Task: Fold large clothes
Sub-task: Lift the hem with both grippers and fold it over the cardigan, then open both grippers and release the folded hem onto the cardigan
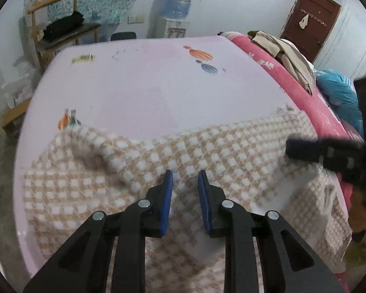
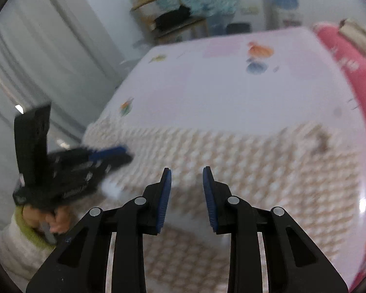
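A large beige-and-white checked garment lies across the near part of a pale lilac bed sheet and hangs over the front edge. Its left side is rumpled into a fold. My left gripper hovers over the cloth with its blue pads apart and nothing pinched between them. To the right, my right gripper reaches in sideways over the garment's right end. In the right wrist view, the right gripper is open above the blurred checked garment. There the left gripper sits at the cloth's left edge, held by a hand.
A pink blanket runs along the bed's right side, with beige clothes and a blue bundle piled on it. Behind the bed stand a wooden chair, a water dispenser and a brown door.
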Action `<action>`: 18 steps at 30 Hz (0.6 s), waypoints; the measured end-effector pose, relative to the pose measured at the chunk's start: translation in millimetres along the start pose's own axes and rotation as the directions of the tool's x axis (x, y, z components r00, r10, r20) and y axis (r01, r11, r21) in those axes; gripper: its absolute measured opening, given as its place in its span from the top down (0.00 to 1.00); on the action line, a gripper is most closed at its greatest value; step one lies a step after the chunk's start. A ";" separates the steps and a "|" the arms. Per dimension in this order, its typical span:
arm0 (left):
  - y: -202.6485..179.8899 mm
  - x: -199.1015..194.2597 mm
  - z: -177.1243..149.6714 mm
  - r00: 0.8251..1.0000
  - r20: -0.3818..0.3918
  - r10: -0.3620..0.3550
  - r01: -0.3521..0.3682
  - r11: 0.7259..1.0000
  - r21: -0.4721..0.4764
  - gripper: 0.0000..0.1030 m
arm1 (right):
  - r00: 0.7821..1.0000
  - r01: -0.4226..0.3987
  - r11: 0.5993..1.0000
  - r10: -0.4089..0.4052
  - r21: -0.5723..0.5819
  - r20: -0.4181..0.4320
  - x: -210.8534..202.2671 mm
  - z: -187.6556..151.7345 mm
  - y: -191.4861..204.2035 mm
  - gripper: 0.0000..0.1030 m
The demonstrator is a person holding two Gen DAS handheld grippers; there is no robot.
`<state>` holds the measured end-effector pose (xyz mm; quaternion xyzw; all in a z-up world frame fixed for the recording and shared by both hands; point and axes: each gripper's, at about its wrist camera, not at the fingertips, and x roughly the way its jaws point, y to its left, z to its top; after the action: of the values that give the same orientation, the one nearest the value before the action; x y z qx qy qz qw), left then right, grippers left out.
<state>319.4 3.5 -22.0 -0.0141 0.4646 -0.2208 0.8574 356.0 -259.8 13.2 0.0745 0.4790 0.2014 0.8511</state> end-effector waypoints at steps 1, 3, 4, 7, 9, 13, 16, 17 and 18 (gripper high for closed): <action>3.0 -0.7 -1.5 1.000 0.010 -0.009 0.009 1.000 -0.002 0.80 | 1.000 0.020 1.000 -0.020 0.014 0.005 3.0 3.2 -5.6 0.73; 4.6 -1.6 -3.3 1.000 0.016 -0.008 0.008 1.000 0.009 0.79 | 0.992 0.122 0.992 -0.122 0.009 -0.009 21.9 1.8 -18.9 0.83; 4.3 -2.0 -4.4 1.000 0.018 0.000 -0.001 1.000 0.019 0.79 | 0.994 0.109 0.994 -0.108 0.013 -0.016 31.0 -0.4 -25.0 0.84; 3.5 -4.5 -5.1 1.000 0.018 0.016 -0.016 0.999 0.043 0.79 | 0.997 0.075 0.996 -0.074 0.051 -0.015 27.9 3.2 -28.3 0.84; -0.7 -7.5 0.9 0.999 0.033 0.022 -0.024 0.998 0.053 0.79 | 0.997 0.078 0.995 -0.077 0.068 -0.017 23.9 8.9 -27.6 0.81; -10.8 -13.3 16.2 0.997 0.076 -0.031 0.026 0.998 0.065 0.79 | 0.995 0.096 0.994 -0.097 0.050 0.033 16.6 17.6 -28.4 0.73; -19.3 5.7 21.8 0.999 0.037 0.015 -0.018 0.996 0.092 0.78 | 0.993 0.114 0.993 -0.114 0.033 0.007 37.6 17.3 -32.0 0.69; -18.2 15.1 20.8 0.999 0.011 0.044 -0.045 0.994 0.095 0.78 | 0.992 0.128 0.992 -0.128 0.018 0.012 39.9 13.5 -31.6 0.69; -15.5 21.2 19.0 0.999 0.007 0.043 -0.043 0.995 0.087 0.78 | 0.989 0.146 0.989 -0.146 -0.002 0.020 41.4 12.1 -28.8 0.69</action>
<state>338.9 -22.2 -24.4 0.0330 0.4524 -0.2223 0.8631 393.2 -268.0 -22.1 0.0400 0.4744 0.1388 0.8684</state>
